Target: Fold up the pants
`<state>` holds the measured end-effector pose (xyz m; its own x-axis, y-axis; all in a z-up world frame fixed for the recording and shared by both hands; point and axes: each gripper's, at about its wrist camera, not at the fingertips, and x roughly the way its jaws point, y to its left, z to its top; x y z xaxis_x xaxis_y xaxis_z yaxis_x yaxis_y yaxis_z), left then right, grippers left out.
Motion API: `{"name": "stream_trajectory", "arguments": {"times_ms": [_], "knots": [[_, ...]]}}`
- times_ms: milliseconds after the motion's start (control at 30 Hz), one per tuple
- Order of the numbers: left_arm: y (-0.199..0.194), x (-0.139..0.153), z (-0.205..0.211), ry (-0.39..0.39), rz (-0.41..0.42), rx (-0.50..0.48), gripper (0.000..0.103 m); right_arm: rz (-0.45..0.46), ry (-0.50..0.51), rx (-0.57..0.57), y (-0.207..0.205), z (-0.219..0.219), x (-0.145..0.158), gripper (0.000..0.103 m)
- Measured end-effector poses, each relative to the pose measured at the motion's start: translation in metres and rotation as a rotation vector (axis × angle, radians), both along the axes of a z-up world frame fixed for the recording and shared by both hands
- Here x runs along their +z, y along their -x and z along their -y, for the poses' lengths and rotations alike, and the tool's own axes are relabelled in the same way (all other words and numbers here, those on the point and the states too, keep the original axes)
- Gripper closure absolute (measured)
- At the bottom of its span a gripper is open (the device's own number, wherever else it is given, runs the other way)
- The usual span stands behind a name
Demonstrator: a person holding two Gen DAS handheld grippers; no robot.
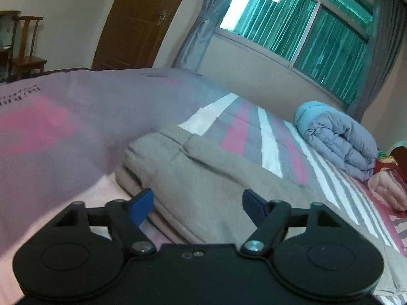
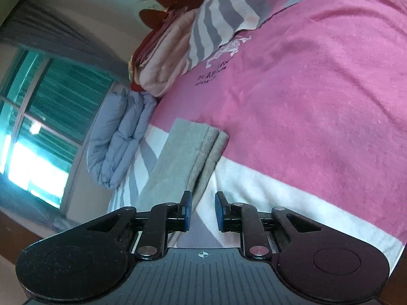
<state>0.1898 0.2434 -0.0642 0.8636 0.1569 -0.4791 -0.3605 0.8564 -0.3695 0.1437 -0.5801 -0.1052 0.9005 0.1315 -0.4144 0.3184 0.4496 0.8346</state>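
Just ahead of both grippers' spread fingers (image 1: 142, 207) lie pants (image 1: 203, 183).

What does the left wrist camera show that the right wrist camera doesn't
Only the left wrist view shows the wooden door and chair. Only the right wrist view shows the printed logo on the pink sheet. Both show the folded gray pants, the rolled blue quilt, the window, and an open gripper: left gripper, right gripper.

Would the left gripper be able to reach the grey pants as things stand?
Probably yes: the left gripper is open, the grey pants lie folded on the bed directly ahead, and nothing sits between them.
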Motion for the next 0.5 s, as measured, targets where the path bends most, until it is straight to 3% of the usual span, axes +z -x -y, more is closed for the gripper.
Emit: {"name": "stream_trajectory", "arguments": {"times_ms": [67, 200, 300, 367, 433, 500], "knots": [[-0.007, 0.001, -0.009, 0.014, -0.028, 0.029, 0.055, -0.007, 0.0, 0.003, -0.002, -0.002, 0.001, 0.083], [-0.018, -0.004, -0.025, 0.094, -0.102, 0.09, 0.064, -0.017, -0.003, -0.002, -0.007, -0.006, 0.003, 0.082], [-0.025, -0.008, -0.03, 0.089, -0.139, 0.089, 0.072, -0.019, -0.001, 0.0, -0.01, -0.008, 0.003, 0.08], [-0.033, -0.007, -0.036, 0.074, -0.147, 0.059, 0.083, -0.02, 0.004, 0.002, -0.012, -0.009, 0.003, 0.079], [-0.032, 0.006, -0.041, 0.058, -0.084, 0.05, 0.092, -0.023, 0.004, 0.002, -0.013, -0.01, 0.002, 0.078], [-0.027, 0.018, -0.037, 0.004, -0.023, 0.044, 0.092, -0.025, 0.004, 0.002, -0.015, -0.011, 0.003, 0.077]]}}
